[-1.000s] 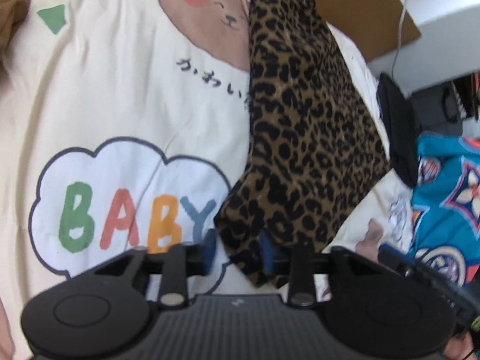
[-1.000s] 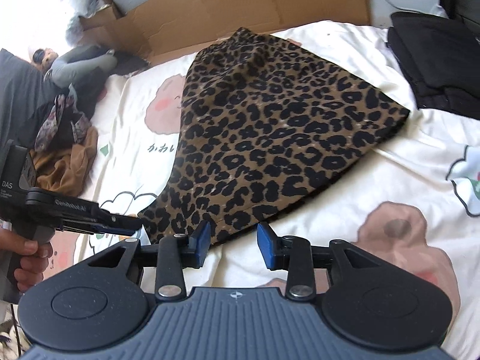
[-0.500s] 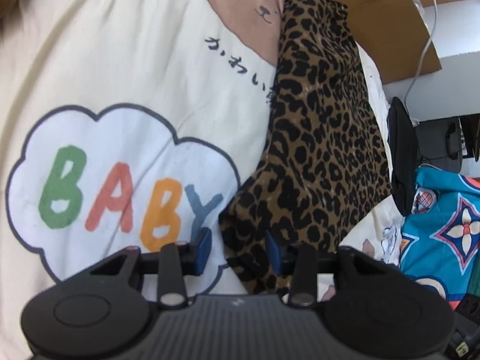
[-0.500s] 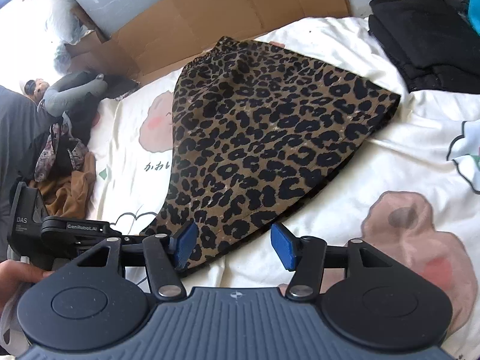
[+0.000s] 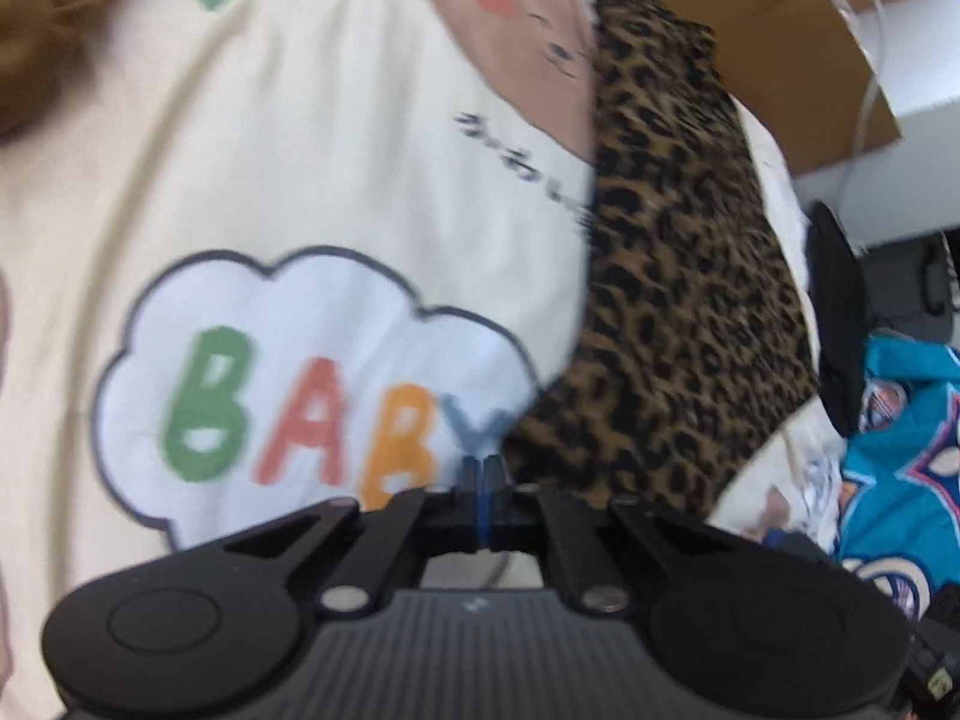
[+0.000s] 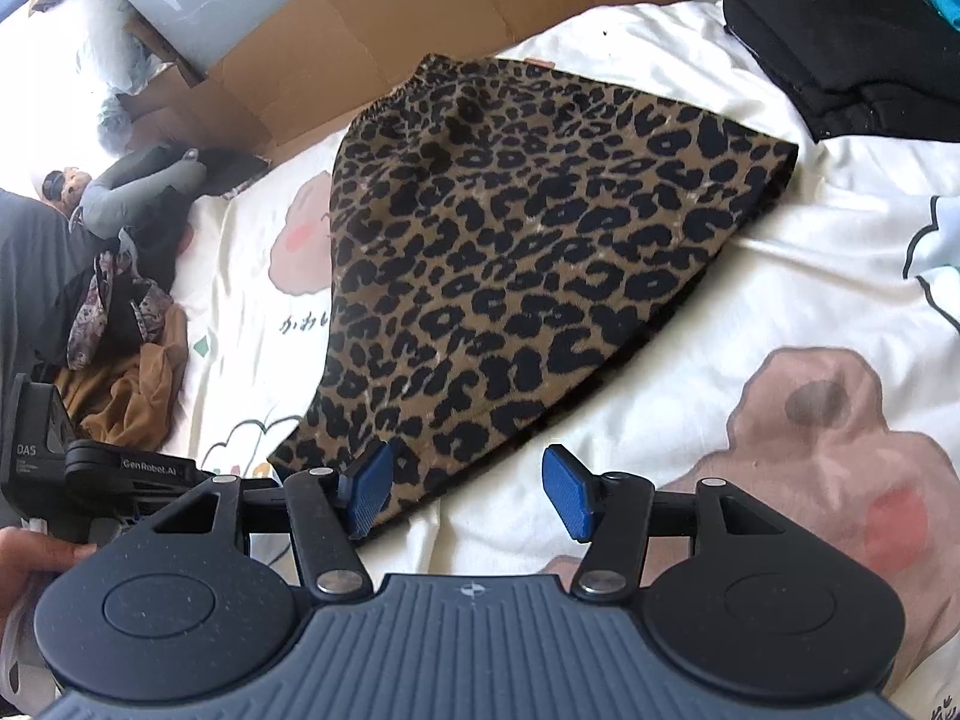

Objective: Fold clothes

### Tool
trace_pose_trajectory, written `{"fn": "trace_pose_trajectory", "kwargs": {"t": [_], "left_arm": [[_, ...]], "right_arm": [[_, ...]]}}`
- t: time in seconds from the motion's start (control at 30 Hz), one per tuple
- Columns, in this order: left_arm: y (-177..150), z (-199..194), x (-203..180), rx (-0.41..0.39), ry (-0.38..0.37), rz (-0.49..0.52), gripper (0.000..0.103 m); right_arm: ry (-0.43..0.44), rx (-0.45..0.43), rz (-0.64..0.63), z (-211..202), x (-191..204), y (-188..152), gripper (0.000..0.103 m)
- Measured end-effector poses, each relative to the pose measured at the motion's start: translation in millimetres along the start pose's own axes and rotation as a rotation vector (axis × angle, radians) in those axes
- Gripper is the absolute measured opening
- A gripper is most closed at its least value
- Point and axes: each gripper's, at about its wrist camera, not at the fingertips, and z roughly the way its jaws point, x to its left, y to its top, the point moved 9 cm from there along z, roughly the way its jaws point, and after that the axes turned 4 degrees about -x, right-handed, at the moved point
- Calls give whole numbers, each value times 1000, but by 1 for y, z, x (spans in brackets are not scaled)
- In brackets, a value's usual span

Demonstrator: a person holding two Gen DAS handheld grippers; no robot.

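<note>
A leopard-print skirt (image 5: 678, 300) (image 6: 540, 252) lies flat on a cream cartoon bedsheet (image 5: 300, 180), waistband at the far end. My left gripper (image 5: 483, 471) is shut, its blue pads pressed together right at the skirt's near left corner, pinching the hem edge; this view is blurred. In the right wrist view, the left gripper's black body (image 6: 132, 468) comes in from the left toward that corner. My right gripper (image 6: 468, 492) is open over the near hem, its left pad above the fabric and its right pad above the bare sheet.
Flattened cardboard (image 6: 450, 18) lies behind the skirt. Folded black clothes (image 6: 840, 42) sit at the far right, and a teal patterned garment (image 5: 900, 432) is on the right. A brown garment (image 6: 120, 402) and other clothes are heaped on the left. A hand (image 6: 36, 564) holds the left gripper.
The left gripper, open around the skirt's corner before, has shut on it. The right gripper's fingers have spread wider and it has moved closer to the near hem.
</note>
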Motion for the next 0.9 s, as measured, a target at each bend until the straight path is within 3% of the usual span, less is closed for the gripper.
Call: {"fn": "trace_pose_trajectory", "kwargs": {"t": [0.2, 0.37, 0.5, 0.63, 0.87, 0.9], "left_arm": [[8, -13, 4, -28, -77, -74, 3], [17, -20, -9, -51, -88, -39, 17], [22, -20, -15, -69, -98, -23, 37], [18, -6, -19, -54, -120, -11, 46], [6, 16, -23, -44, -156, 33, 48], [6, 17, -23, -47, -164, 39, 36]], "right_arm": [[-8, 1, 16, -1, -7, -6, 62], [-1, -15, 67, -4, -16, -7, 62], [1, -4, 61, -3, -17, -8, 62], [6, -4, 71, -3, -20, -8, 62], [1, 2, 107, -3, -28, -12, 62], [0, 3, 107, -2, -29, -12, 62]]}}
